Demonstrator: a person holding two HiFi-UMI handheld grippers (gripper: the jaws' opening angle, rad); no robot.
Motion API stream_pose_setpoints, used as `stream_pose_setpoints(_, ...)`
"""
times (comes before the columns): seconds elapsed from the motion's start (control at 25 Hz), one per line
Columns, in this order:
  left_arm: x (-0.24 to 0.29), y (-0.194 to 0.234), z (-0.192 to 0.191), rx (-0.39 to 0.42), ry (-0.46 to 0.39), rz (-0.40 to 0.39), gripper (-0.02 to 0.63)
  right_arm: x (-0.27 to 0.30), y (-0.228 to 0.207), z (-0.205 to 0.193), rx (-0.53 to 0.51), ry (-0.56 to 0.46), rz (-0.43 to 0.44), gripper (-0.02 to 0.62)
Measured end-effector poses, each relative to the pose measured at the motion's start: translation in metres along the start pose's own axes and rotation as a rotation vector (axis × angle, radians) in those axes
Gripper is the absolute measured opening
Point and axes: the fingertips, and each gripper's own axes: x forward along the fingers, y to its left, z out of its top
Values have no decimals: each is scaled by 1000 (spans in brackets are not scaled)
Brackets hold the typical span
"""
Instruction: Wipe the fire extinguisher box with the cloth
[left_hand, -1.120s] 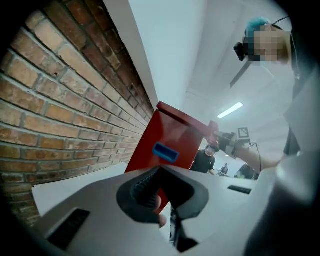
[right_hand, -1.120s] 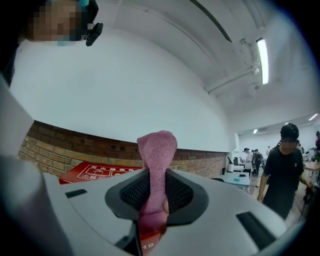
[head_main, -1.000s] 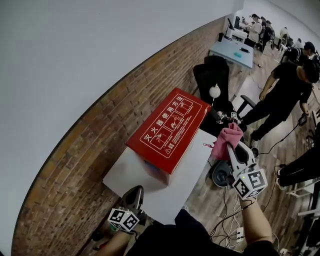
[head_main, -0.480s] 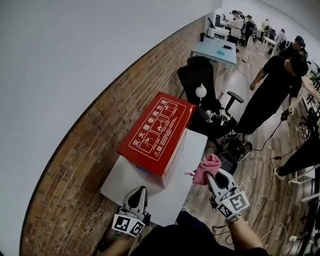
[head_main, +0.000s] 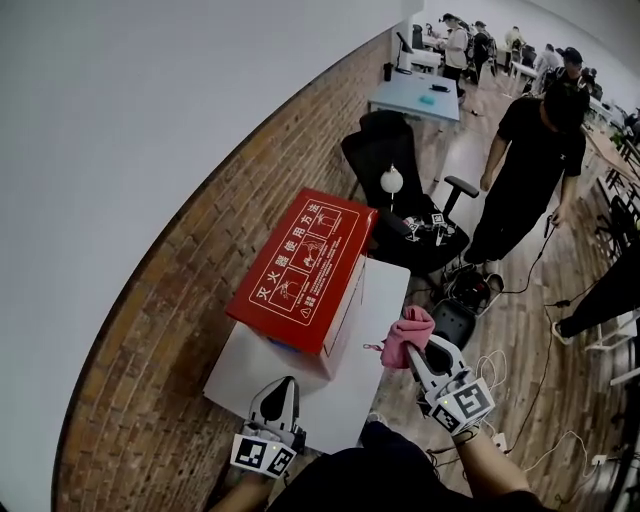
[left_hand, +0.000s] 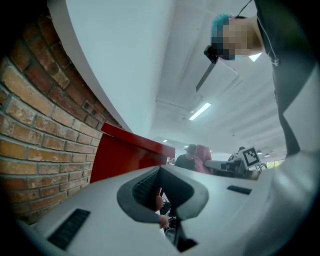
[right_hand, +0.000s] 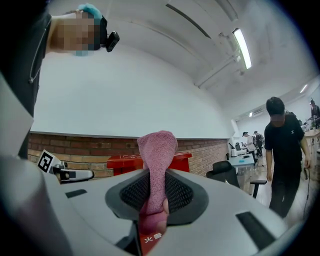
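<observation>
Right hand-held gripper (head_main: 422, 352) pinches the pink cloth (head_main: 404, 336) beside the red box (head_main: 300, 265); left hand-held gripper (head_main: 279, 388), jaws together, sits empty near it.

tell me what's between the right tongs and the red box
Only a bare strip of the white table, in the head view; the pink cloth in the right tongs is clear of the red box.

Bright ceiling strip lights (right_hand: 242, 47); fisheye bending edges (dark corners).
</observation>
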Motion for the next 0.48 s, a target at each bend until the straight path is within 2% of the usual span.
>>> stream_pose_setpoints(0.48,0,-2,-7,-10,19,-1,17,2,1,-4,-12,14,-20,89)
